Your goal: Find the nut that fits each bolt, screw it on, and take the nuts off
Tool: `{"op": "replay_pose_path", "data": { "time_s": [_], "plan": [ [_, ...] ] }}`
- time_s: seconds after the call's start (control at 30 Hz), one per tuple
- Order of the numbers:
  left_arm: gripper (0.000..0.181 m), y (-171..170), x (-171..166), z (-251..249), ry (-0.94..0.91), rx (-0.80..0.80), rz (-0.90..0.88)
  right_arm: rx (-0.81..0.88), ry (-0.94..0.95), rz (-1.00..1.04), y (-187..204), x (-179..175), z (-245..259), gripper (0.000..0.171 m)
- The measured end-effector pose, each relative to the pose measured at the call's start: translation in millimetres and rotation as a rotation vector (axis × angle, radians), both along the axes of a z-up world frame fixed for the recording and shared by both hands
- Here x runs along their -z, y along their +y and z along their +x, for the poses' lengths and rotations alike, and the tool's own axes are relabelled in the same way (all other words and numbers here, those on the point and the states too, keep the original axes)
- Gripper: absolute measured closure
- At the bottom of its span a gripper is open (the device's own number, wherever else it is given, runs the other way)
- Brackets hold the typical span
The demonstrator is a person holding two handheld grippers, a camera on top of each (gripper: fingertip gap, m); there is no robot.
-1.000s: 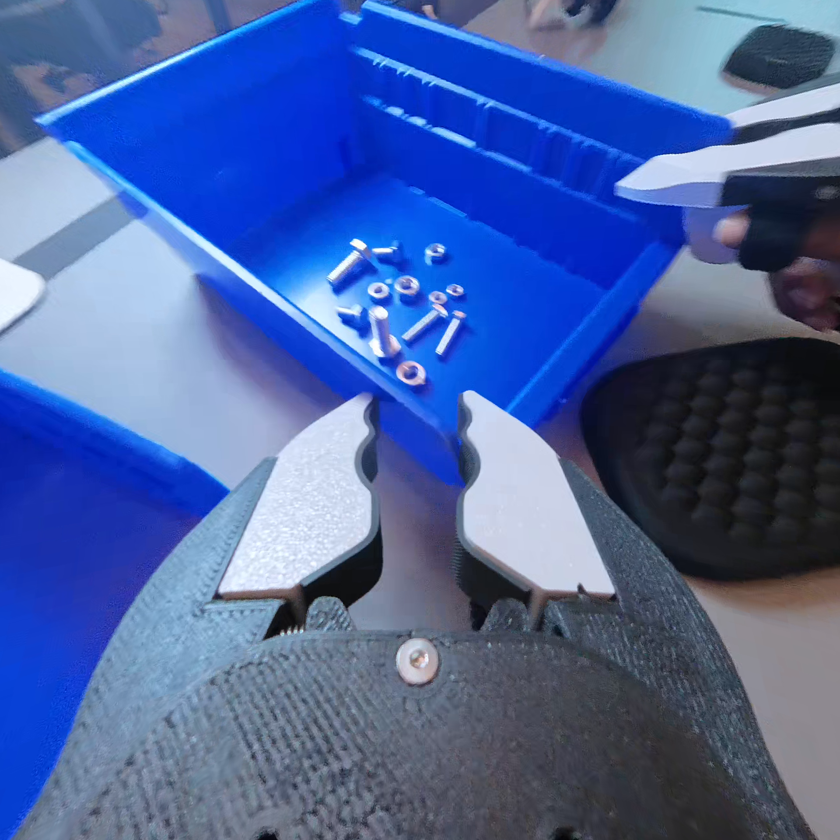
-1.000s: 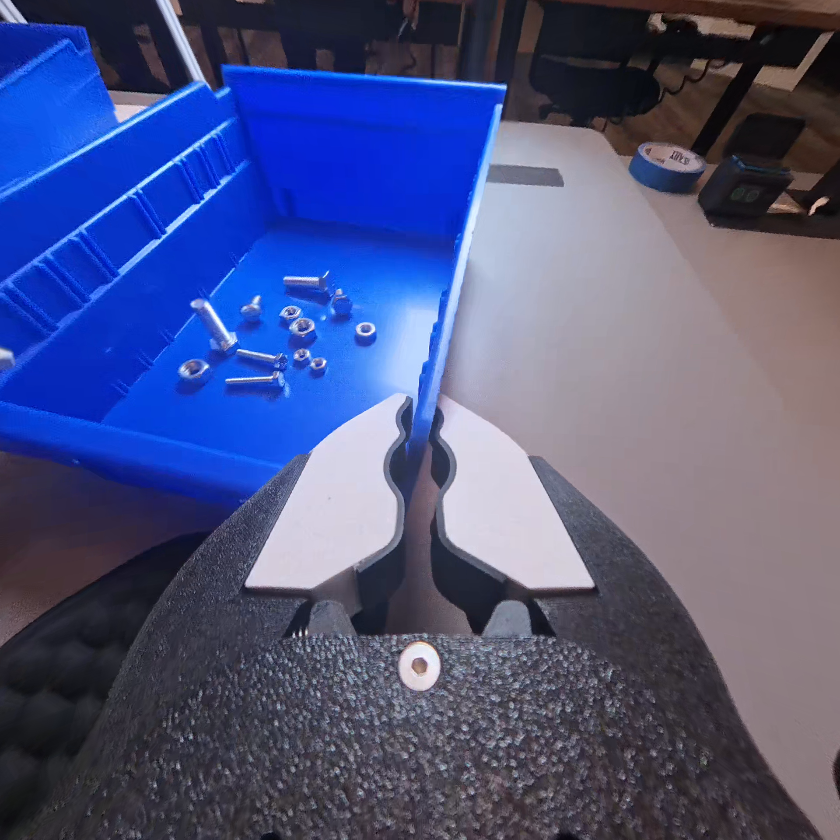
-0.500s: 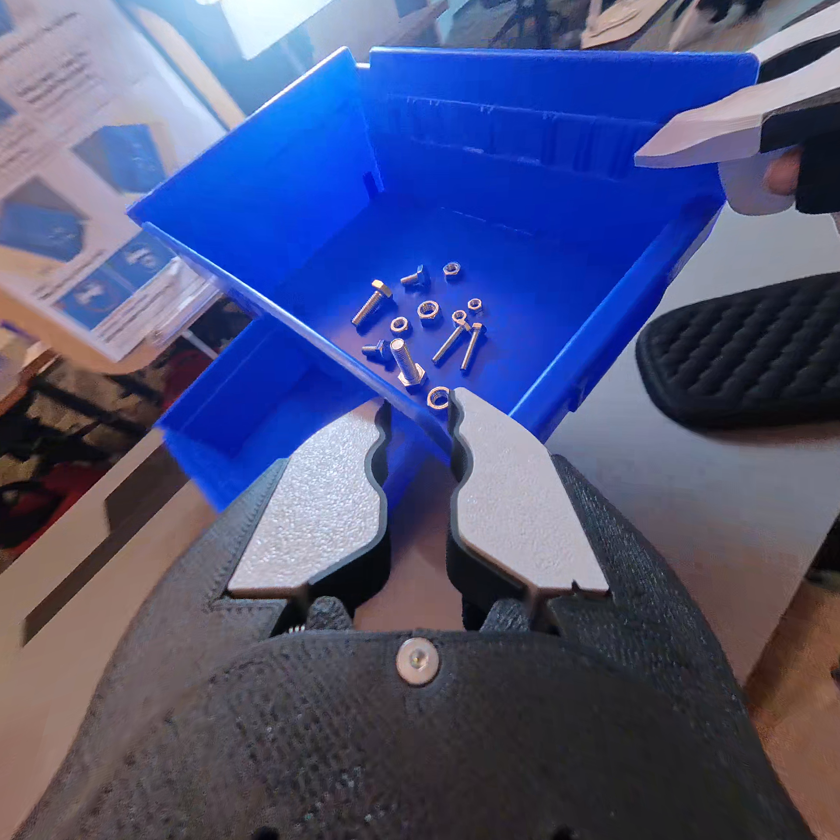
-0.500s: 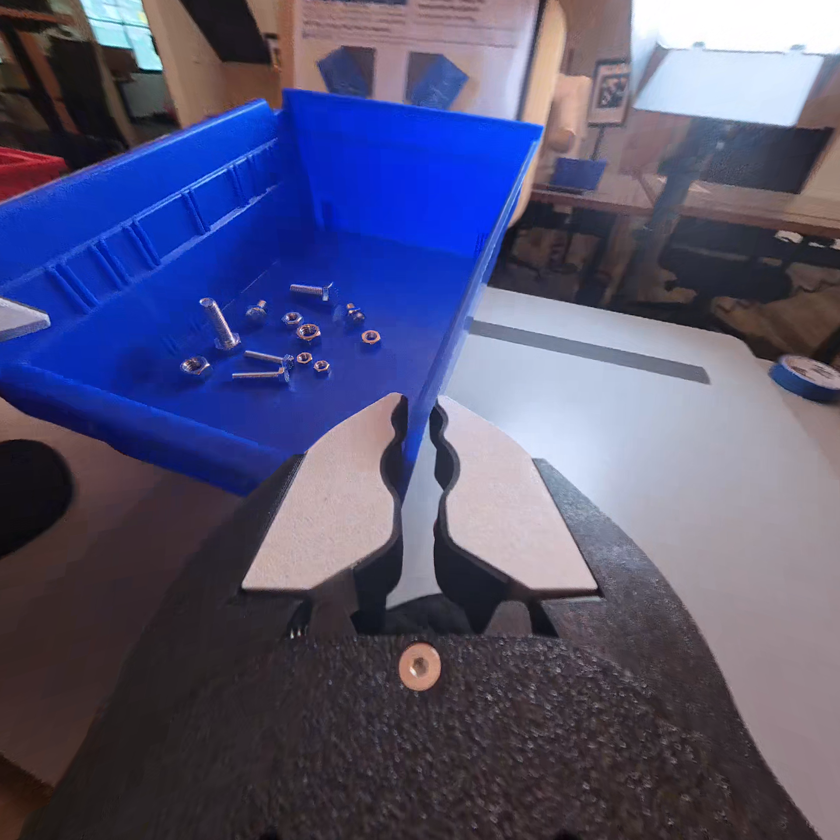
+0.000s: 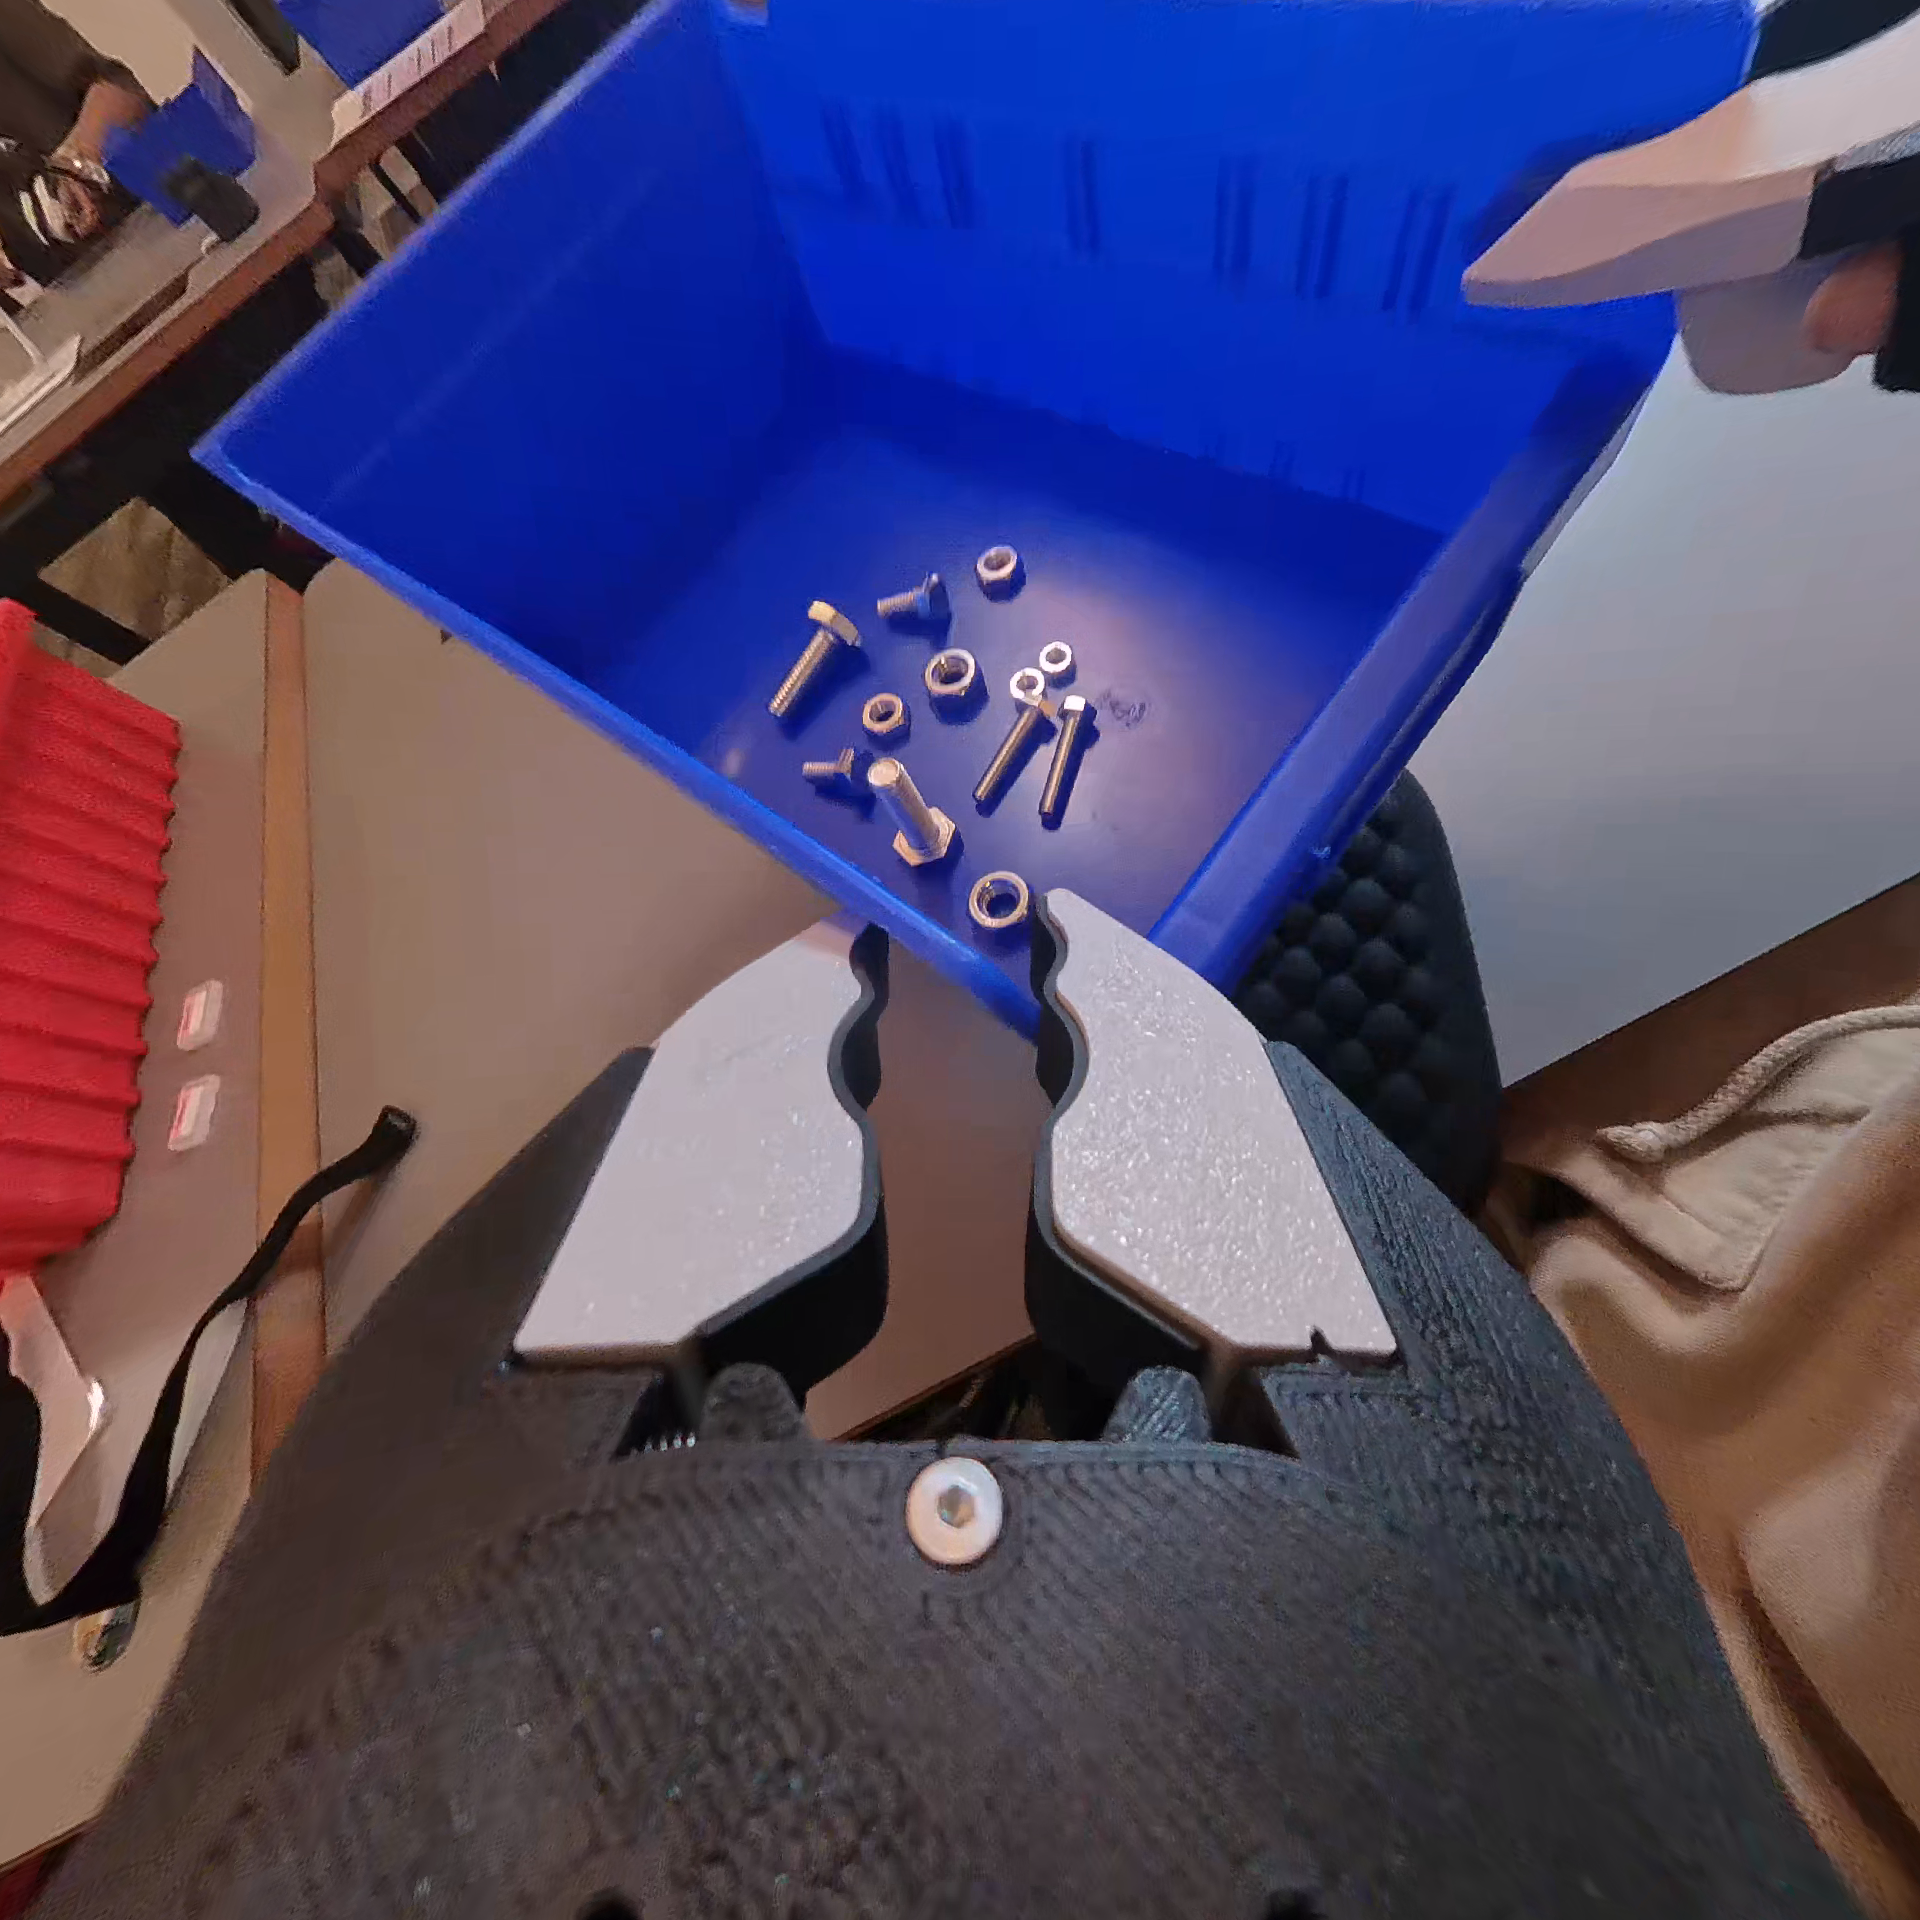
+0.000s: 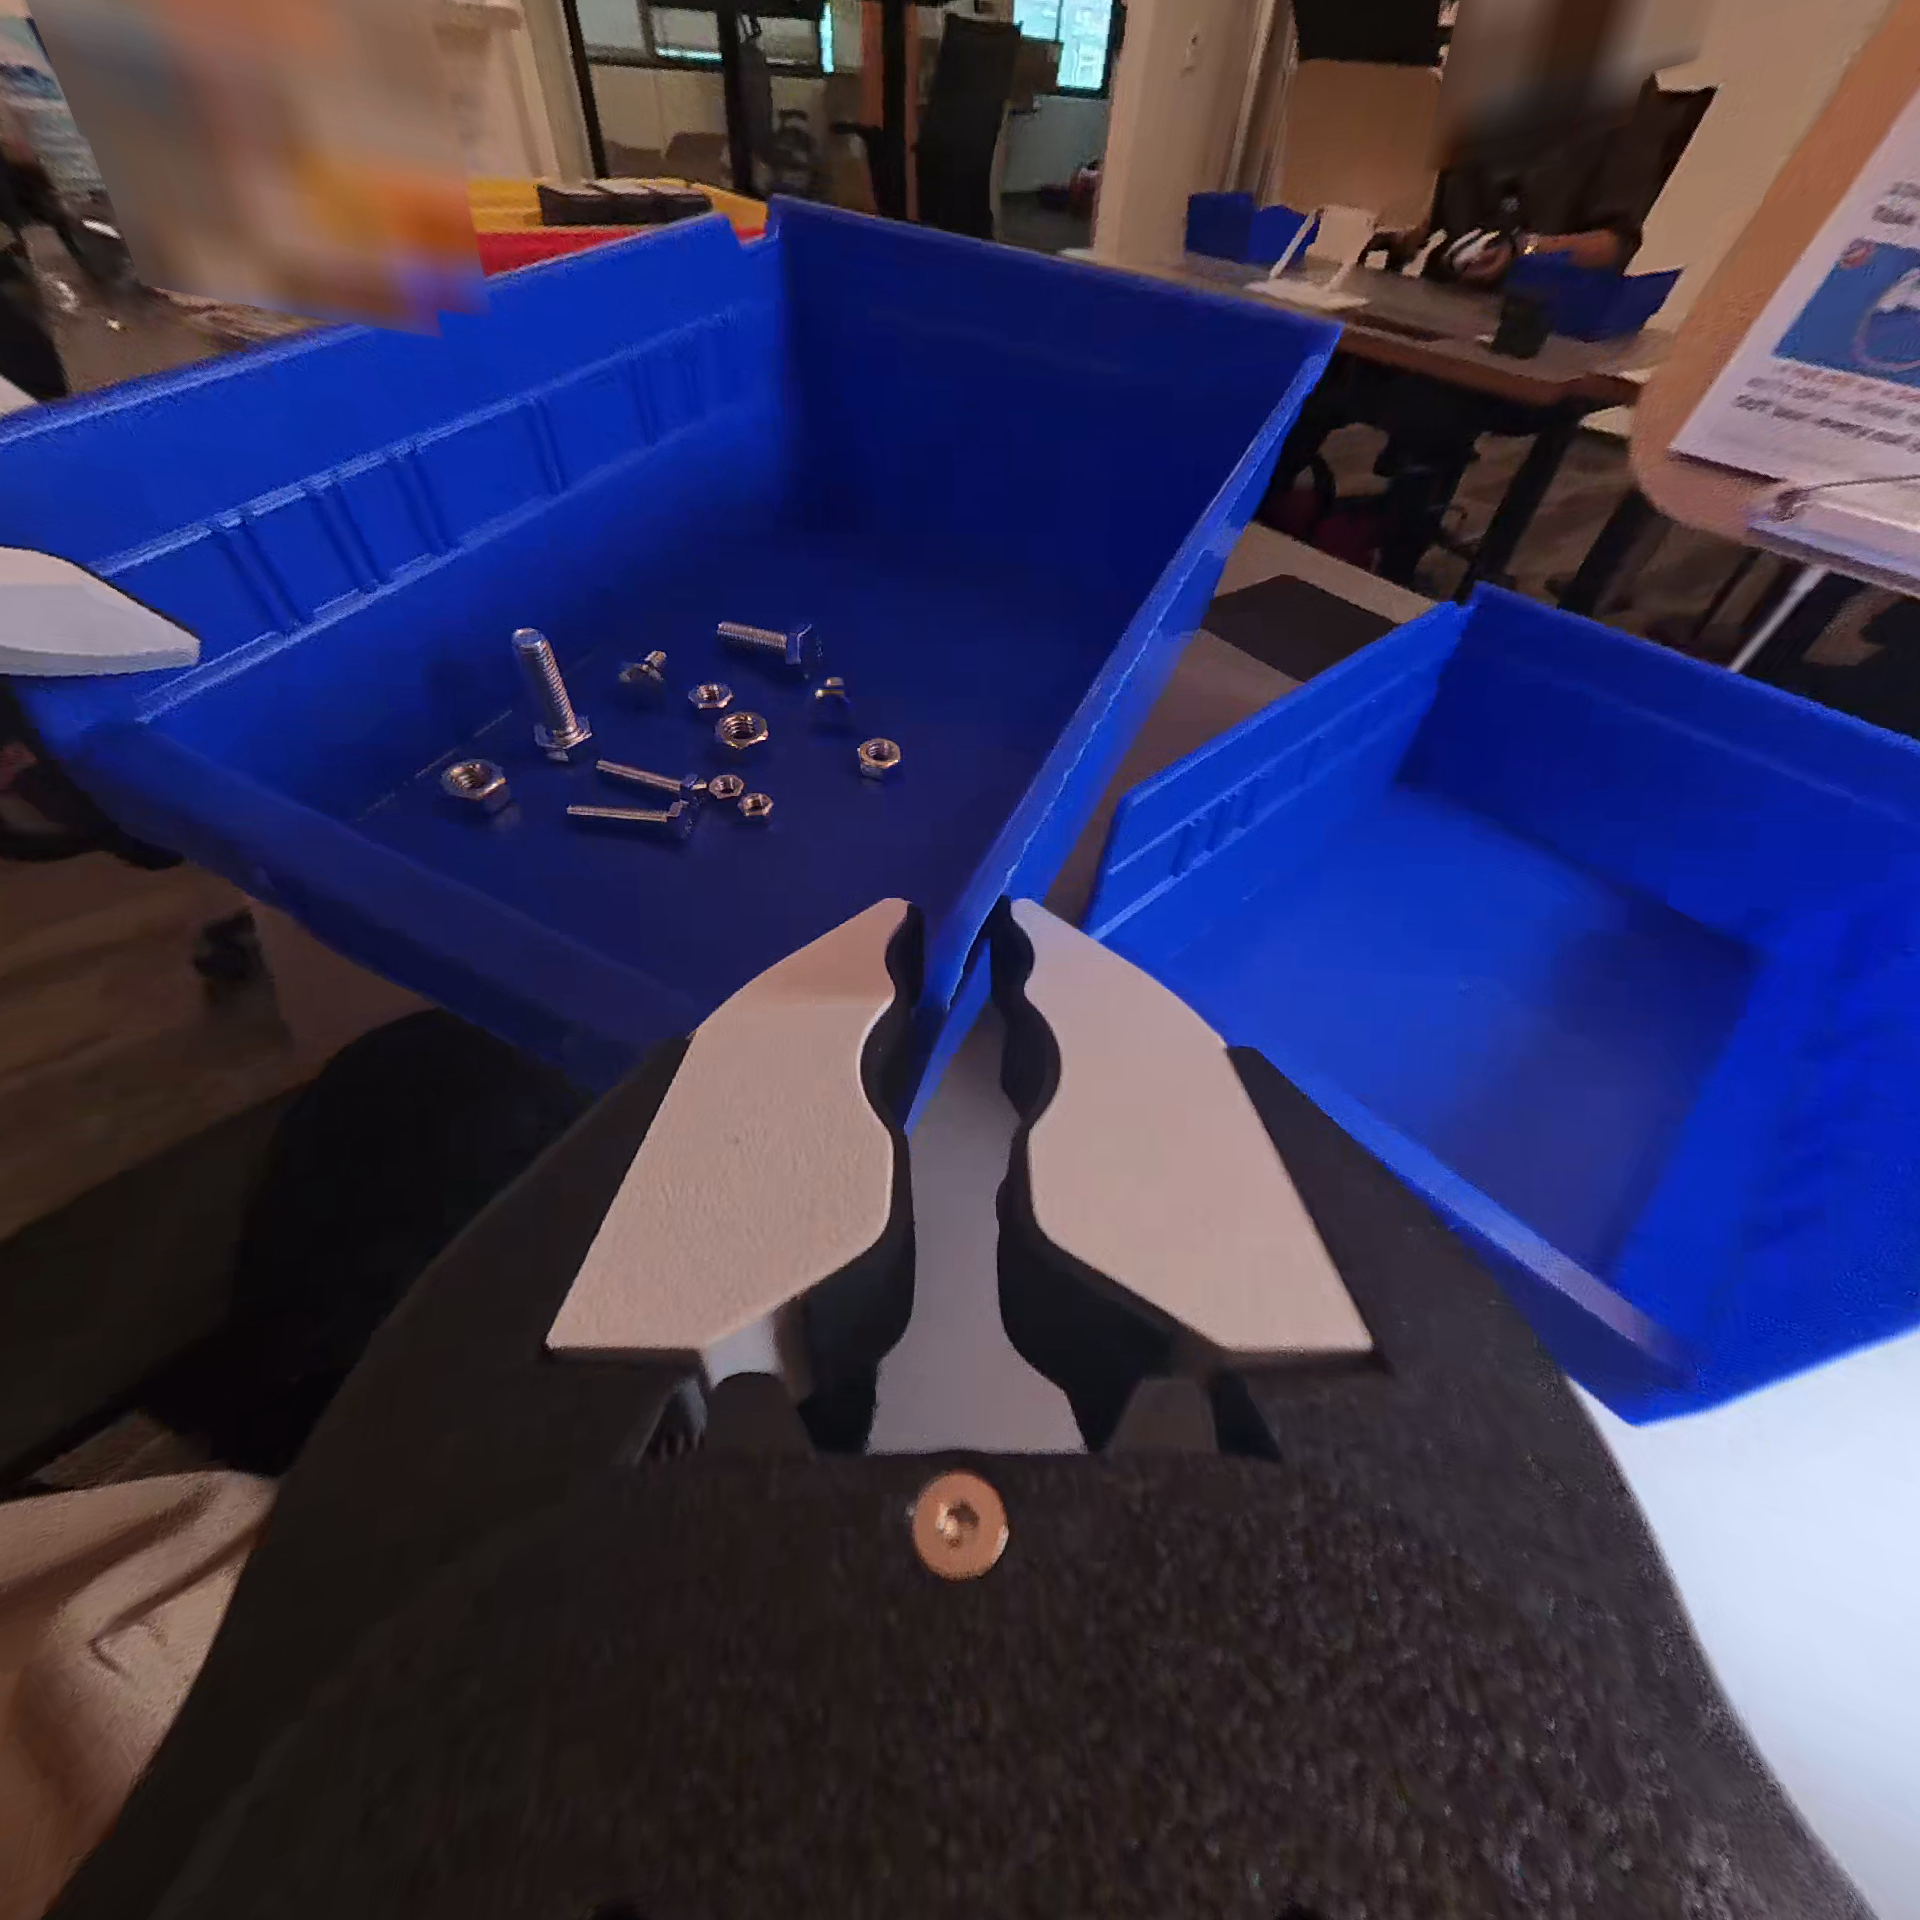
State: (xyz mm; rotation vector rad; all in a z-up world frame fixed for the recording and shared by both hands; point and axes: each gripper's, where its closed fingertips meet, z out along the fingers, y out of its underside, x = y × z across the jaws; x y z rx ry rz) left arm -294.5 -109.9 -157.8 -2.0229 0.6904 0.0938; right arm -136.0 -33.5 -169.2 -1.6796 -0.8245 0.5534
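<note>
A blue bin [image 5: 623, 364] holds several loose silver bolts and nuts [image 5: 935, 727], among them a large bolt [image 5: 914, 821] and a large nut [image 5: 997, 899]. My left gripper [image 5: 956, 935] is shut on the bin's near wall at a corner. My right gripper [image 6: 951, 920] is shut on the opposite side wall of the bin [image 6: 1039, 416], and the bolts and nuts [image 6: 665, 727] lie on the bin floor. The bin is held up between both grippers, off the table. The right gripper's fingers [image 5: 1662, 208] show in the left wrist view, and a left fingertip [image 6: 83, 623] shows in the right wrist view.
A second, empty blue bin [image 6: 1507, 987] stands right of the held one. A black dimpled pad [image 5: 1351, 987] lies under the bin's corner. A red ribbed object [image 5: 62, 935] and a black strap [image 5: 260, 1247] lie at the left. Beige cloth [image 5: 1714, 1351] is at the right. One gripper's finger ends stand about 20 centimetres off the other's.
My left gripper closed on the bin wall. Both grippers lifted the bin off the table and swung it round; the bolts and nuts stayed on its floor.
</note>
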Motion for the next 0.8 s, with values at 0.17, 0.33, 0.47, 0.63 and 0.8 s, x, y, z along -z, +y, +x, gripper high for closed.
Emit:
{"op": "replay_pose_path", "data": {
  "time_s": [0.17,0.33,0.47,0.63,0.8],
  "plan": [
    [0.156,-1.6,2.4,-27.3,-0.042,-0.048,-0.014,-0.083,-0.027,-0.039,-3.1,17.4,-29.5,0.157],
    [0.157,10.8,38.4,-53.4,-0.031,-0.120,-0.100,-0.135,-0.050,-0.113,11.6,56.8,-55.0,0.156],
    [0.157,32.7,68.5,-62.6,-0.039,-0.147,-0.115,-0.139,-0.094,-0.098,36.5,69.4,-60.6,0.154],
    [0.146,51.0,56.7,-64.5,-0.096,-0.172,-0.011,-0.218,-0.146,-0.077,43.3,56.8,-27.4,0.121],
    [0.139,50.4,27.7,-2.1,-0.003,0.088,0.043,-0.212,-0.500,-0.038,75.9,80.1,28.7,0.107]
  ]
}}
